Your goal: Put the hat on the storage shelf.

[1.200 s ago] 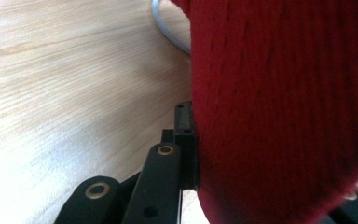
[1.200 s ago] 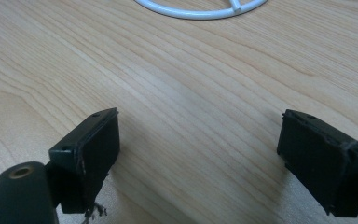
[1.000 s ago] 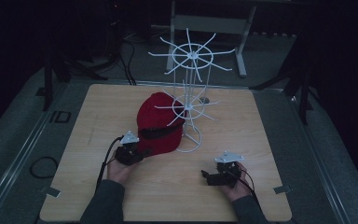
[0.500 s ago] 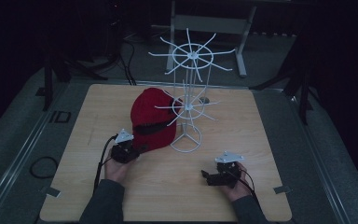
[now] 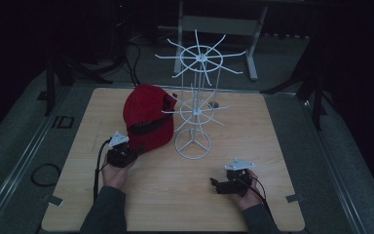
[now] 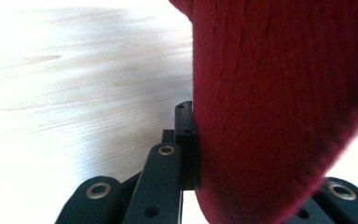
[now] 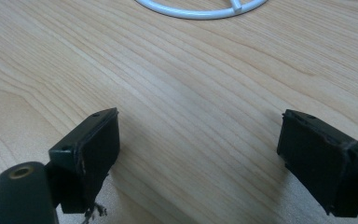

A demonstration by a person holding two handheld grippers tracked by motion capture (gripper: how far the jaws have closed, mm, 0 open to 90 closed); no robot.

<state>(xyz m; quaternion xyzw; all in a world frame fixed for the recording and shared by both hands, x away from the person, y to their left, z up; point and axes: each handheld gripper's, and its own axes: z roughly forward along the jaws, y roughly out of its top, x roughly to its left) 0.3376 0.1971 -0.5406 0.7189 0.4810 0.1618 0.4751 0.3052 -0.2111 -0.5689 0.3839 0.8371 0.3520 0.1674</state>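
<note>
A red cap [image 5: 146, 114] stands tilted on the wooden table [image 5: 272, 146], just left of a white wire rack [image 5: 199, 97] with spoke arms. My left gripper [image 5: 135, 152] is at the cap's near edge and shut on it. In the left gripper view the red fabric [image 6: 279, 102] is pinched between the jaws of my left gripper [image 6: 193, 154], hiding the far jaw. My right gripper [image 5: 215, 184] rests low on the table at the front right, open, pointing left. Between the jaws of my right gripper [image 7: 198, 144] there is bare wood.
The rack's round base ring [image 5: 192, 145] sits mid-table, with that ring [image 7: 200, 13] also ahead of the right gripper. A lower arm of the rack reaches close to the cap's right side. Dark floor, cables and a metal stand surround the table.
My left gripper has moved left with the cap, drawing it a little away from the rack's post. The right gripper has stayed in place.
</note>
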